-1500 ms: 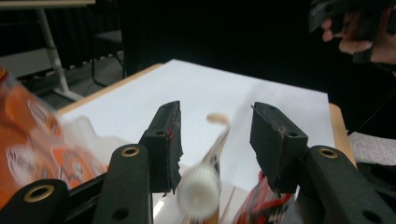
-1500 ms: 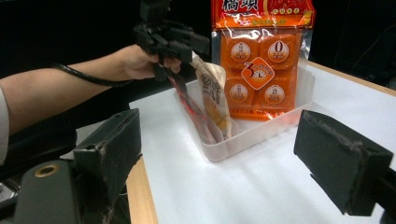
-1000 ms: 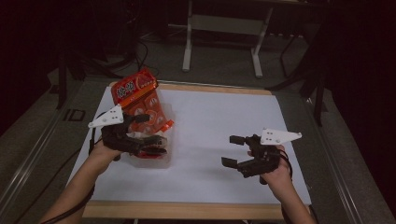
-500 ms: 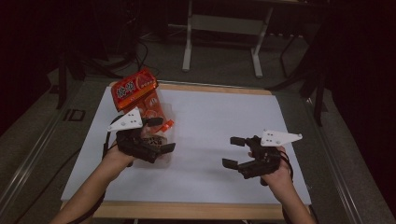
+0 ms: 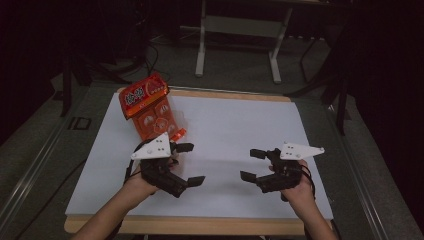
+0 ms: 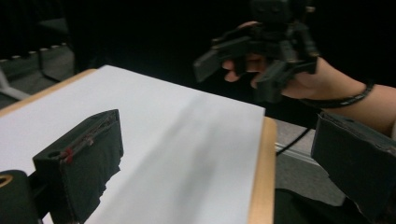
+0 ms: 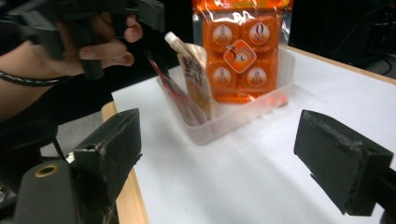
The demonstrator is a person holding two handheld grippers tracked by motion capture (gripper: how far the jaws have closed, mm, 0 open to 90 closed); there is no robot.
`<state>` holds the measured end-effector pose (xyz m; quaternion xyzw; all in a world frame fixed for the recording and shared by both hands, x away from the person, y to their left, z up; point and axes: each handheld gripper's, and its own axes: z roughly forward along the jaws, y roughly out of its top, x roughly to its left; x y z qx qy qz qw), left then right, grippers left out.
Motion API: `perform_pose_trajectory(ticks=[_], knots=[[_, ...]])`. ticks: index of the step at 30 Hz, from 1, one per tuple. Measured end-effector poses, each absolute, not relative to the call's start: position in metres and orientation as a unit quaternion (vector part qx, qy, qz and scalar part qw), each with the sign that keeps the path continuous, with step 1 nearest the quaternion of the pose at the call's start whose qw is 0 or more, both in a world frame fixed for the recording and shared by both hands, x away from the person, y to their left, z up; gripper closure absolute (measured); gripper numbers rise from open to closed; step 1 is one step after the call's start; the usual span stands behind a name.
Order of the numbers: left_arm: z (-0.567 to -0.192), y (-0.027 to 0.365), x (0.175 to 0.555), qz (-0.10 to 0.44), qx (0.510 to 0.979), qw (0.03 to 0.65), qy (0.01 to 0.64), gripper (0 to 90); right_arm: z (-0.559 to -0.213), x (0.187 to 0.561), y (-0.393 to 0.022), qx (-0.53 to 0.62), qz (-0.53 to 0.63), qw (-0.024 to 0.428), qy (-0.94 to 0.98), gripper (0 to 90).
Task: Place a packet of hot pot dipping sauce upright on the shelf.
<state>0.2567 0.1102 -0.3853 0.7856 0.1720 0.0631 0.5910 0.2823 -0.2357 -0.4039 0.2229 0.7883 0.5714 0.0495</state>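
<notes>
High view: orange snack pack (image 5: pixel 146 102) stands in a clear tub (image 7: pixel 243 109) at eleven o'clock on the table (image 5: pixel 240 130). Left gripper (image 5: pixel 189 164) and right gripper (image 5: pixel 252 165) both spread, empty. Pack looks light, crinkly, probably slippery; pinch its top seam.

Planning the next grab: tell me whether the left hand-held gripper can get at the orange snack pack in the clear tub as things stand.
Probably yes. The left hand-held gripper is open and empty, just in front of the clear tub, and the orange snack pack stands well above its rim, nothing between.
</notes>
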Motion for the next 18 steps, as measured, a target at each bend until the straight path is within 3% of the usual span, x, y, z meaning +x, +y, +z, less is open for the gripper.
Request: perform_pose_trajectory(ticks=[18], knots=[[-0.426,0.085,0.235,0.037,0.806,0.574,0.143,2.7,-0.428,0.283,-0.242,0.245,0.553,0.046,0.795,14.7]])
